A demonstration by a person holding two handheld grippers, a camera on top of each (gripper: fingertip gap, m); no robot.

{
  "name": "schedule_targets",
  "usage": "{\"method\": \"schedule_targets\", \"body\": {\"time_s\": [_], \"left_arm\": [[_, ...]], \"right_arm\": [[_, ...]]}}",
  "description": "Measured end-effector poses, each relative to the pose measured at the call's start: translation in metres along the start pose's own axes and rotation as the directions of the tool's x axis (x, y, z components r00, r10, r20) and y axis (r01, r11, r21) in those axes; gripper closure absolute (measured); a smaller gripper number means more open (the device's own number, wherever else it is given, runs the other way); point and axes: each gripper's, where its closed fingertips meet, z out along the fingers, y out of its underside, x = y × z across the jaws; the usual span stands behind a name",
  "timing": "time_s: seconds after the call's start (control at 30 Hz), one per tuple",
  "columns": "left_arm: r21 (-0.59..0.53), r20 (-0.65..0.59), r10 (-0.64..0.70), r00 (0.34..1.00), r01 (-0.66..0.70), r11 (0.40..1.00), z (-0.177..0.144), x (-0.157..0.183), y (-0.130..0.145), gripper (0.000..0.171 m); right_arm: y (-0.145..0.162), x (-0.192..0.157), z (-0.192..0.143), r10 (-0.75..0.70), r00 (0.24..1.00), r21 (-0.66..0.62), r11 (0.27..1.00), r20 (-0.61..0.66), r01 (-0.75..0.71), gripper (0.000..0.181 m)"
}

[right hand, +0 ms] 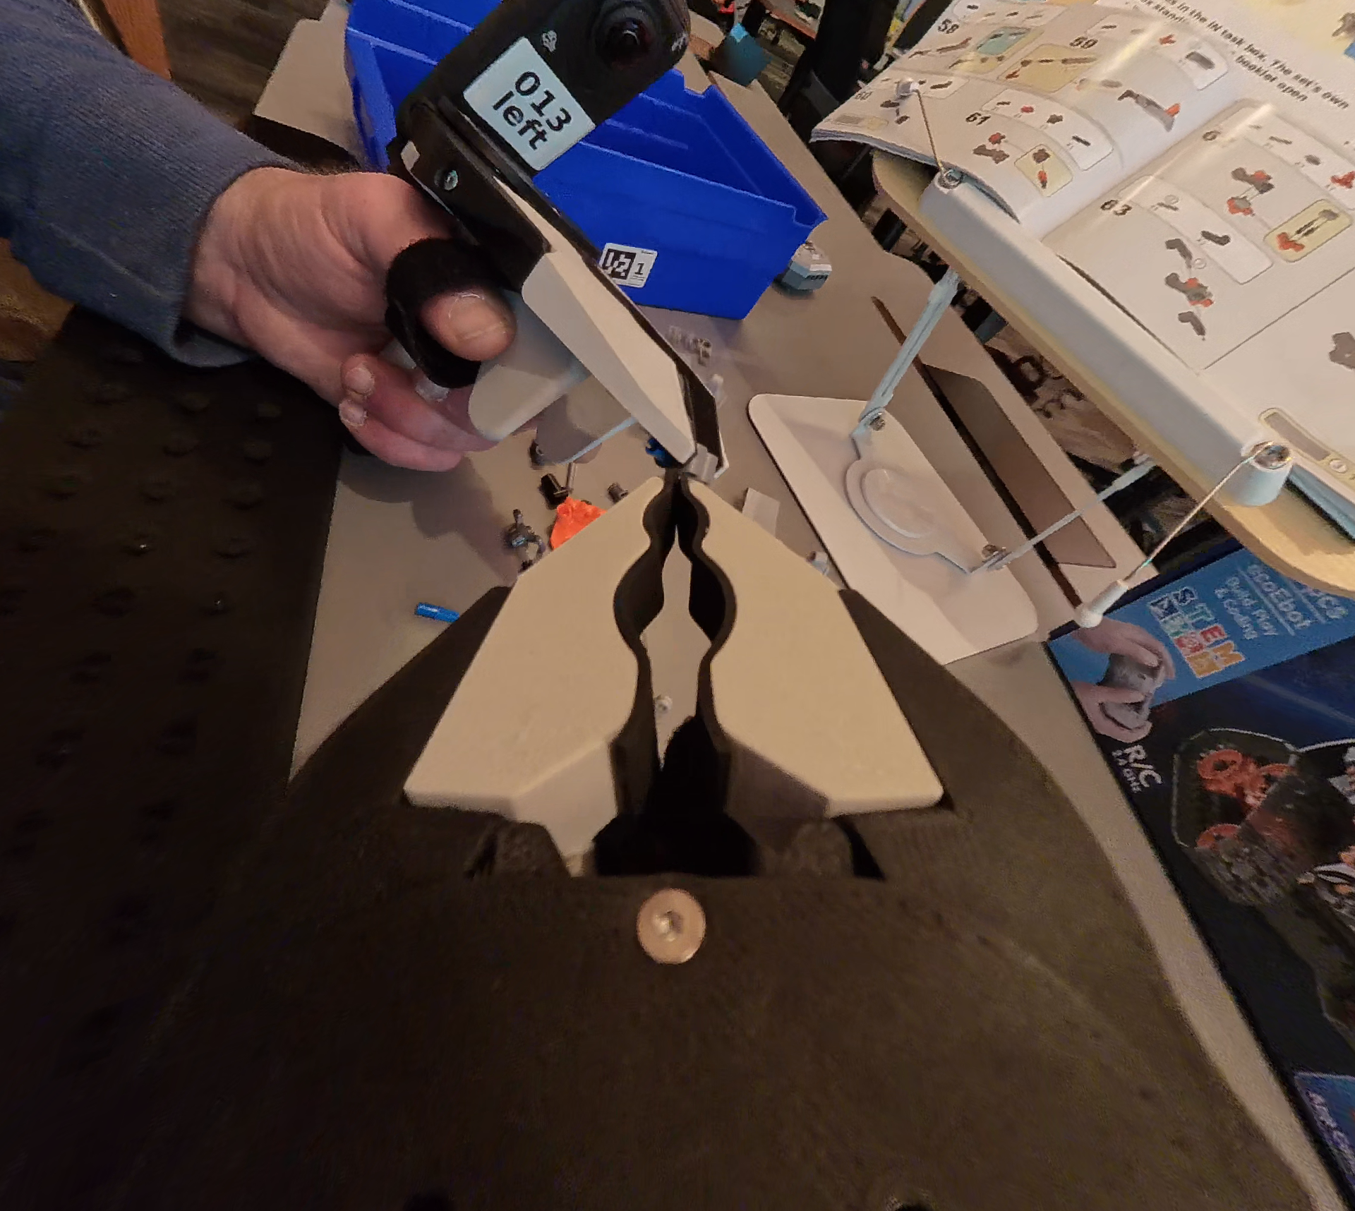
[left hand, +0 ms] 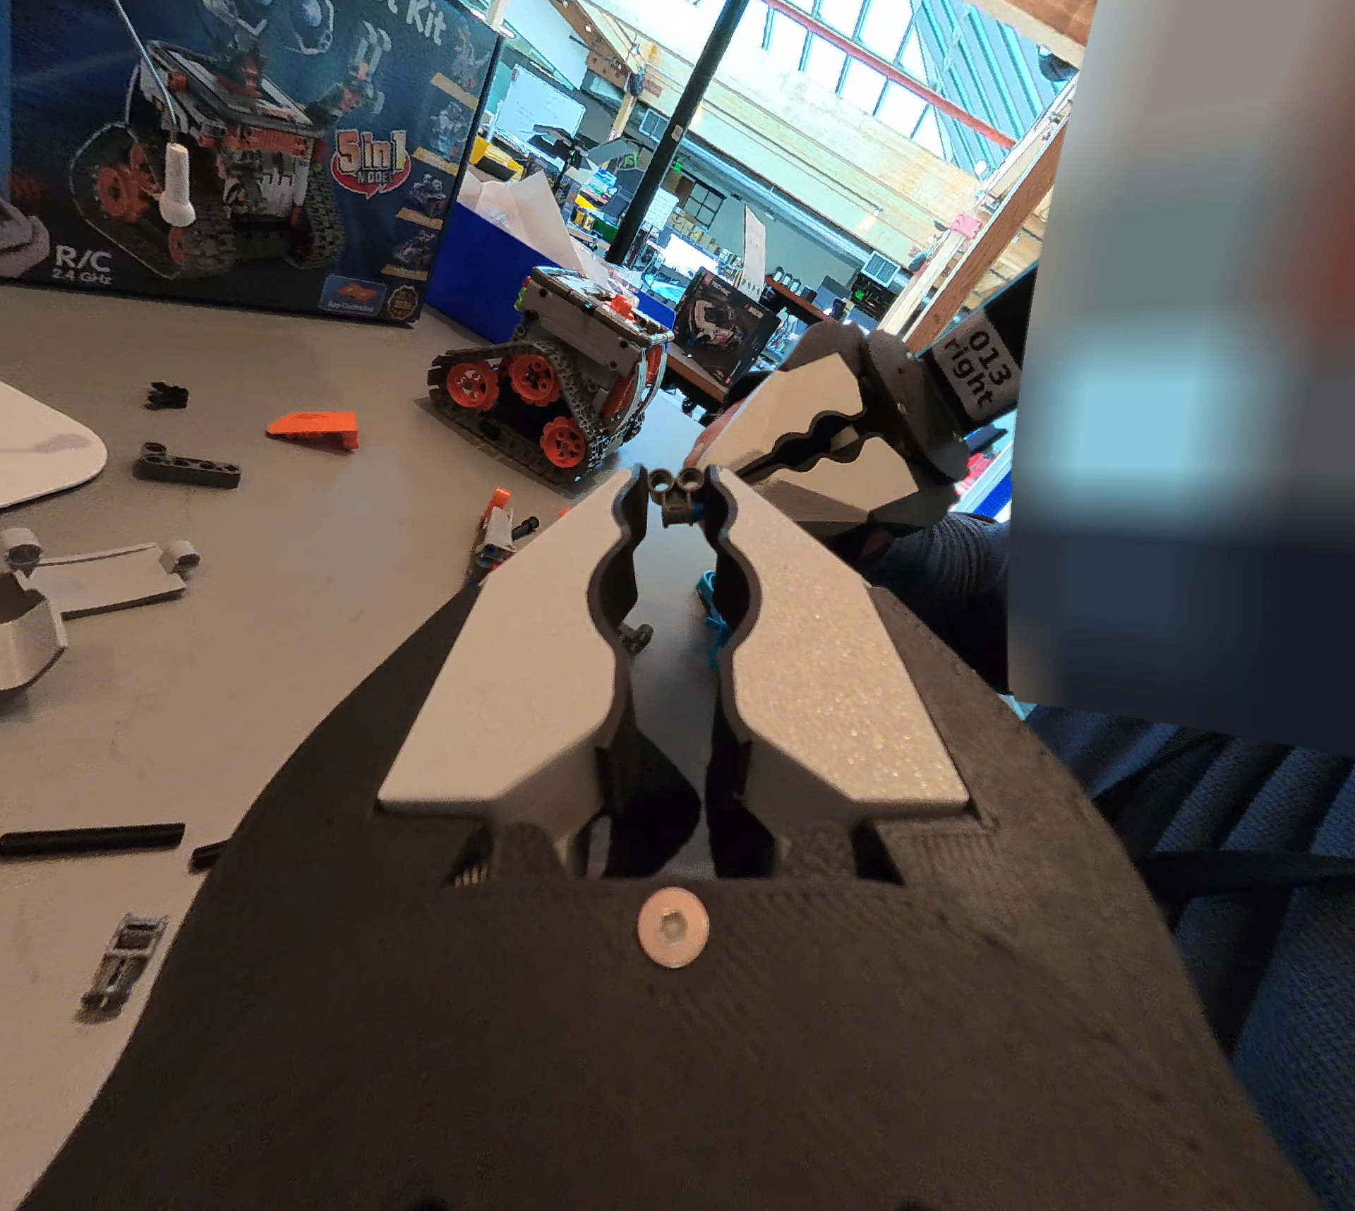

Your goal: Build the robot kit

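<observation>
- Left wrist view — the left gripper (left hand: 676, 492), raised above the grey table (left hand: 308, 626), pinches a small dark-grey holed connector (left hand: 674, 488) at its fingertips, jaws nearly closed. The right gripper (left hand: 715, 453) sits just beside that connector, closed with nothing visible in it. The half-built tracked robot (left hand: 550, 380) stands beyond the connector; loose parts lie unassembled.
- Right wrist view — the right gripper (right hand: 678, 492), closed, tips nearly touching the connector (right hand: 700, 463); whether it grips anything, I cannot tell. An open instruction booklet (right hand: 1144, 98) is propped to the connector's right.
</observation>
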Motion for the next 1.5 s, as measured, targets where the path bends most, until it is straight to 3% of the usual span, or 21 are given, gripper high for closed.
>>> {"method": "schedule_targets", "body": {"time_s": [0.17,0.33,0.47,0.7,0.8,0.9,1.07,1.17,1.27,1.4,1.5], "left_arm": [[-0.01,0.021,0.027,0.999,-0.026,1.0,-0.012,-0.001,-0.002,0.158],[-0.075,0.056,0.155,0.986,-0.151,0.986,-0.014,0.009,0.006,0.158],[-0.137,0.098,0.269,0.958,-0.254,0.957,-0.027,0.01,0.015,0.158],[-0.125,0.105,0.288,0.952,-0.275,0.953,-0.036,0.005,0.011,0.158],[-0.135,0.096,0.312,0.945,-0.298,0.945,-0.034,0.005,0.012,0.158],[-0.152,0.087,0.329,0.94,-0.314,0.937,-0.032,0.006,0.016,0.158],[-0.186,0.097,0.375,0.922,-0.353,0.917,-0.03,0.005,0.021,0.158],[-0.214,0.089,0.396,0.914,-0.371,0.904,-0.027,0.006,0.026,0.158],[-0.279,0.054,0.418,0.907,-0.388,0.878,-0.022,0.006,0.039,0.158],[-0.438,-0.007,0.509,0.861,-0.46,0.772,-0.012,0.002,0.067,0.158],[-0.563,-0.08,0.62,0.781,-0.548,0.618,-0.008,-0.005,0.091,0.158]], "right_arm": [[0.014,0.006,-0.003,0.108,0.991,-0.025,0.994,0.084,-0.106,0.181],[0.025,0.004,0.001,0.117,0.984,-0.07,0.992,0.132,-0.109,0.181],[0.023,0.013,-0.002,0.152,0.98,-0.062,0.987,0.126,-0.146,0.181],[0.01,0.035,-0.021,0.221,0.971,-0.038,0.975,0.091,-0.218,0.181],[0.011,0.021,-0.027,0.212,0.975,-0.077,0.975,0.066,-0.207,0.181],[0.019,-0.011,-0.025,0.111,0.993,-0.15,0.983,0.029,-0.105,0.18],[0.03,-0.036,-0.038,0.032,0.996,-0.204,0.978,-0.088,-0.05,0.168],[0.046,-0.012,-0.089,0.09,0.96,-0.224,0.963,-0.264,-0.152,0.163],[0.098,0.024,-0.19,0.103,0.844,-0.334,0.888,-0.527,-0.316,0.164],[0.183,0.024,-0.339,0.132,0.634,-0.399,0.674,-0.762,-0.621,0.159],[0.229,0.006,-0.407,0.13,0.53,-0.411,0.49,-0.838,-0.769,0.146]]}}
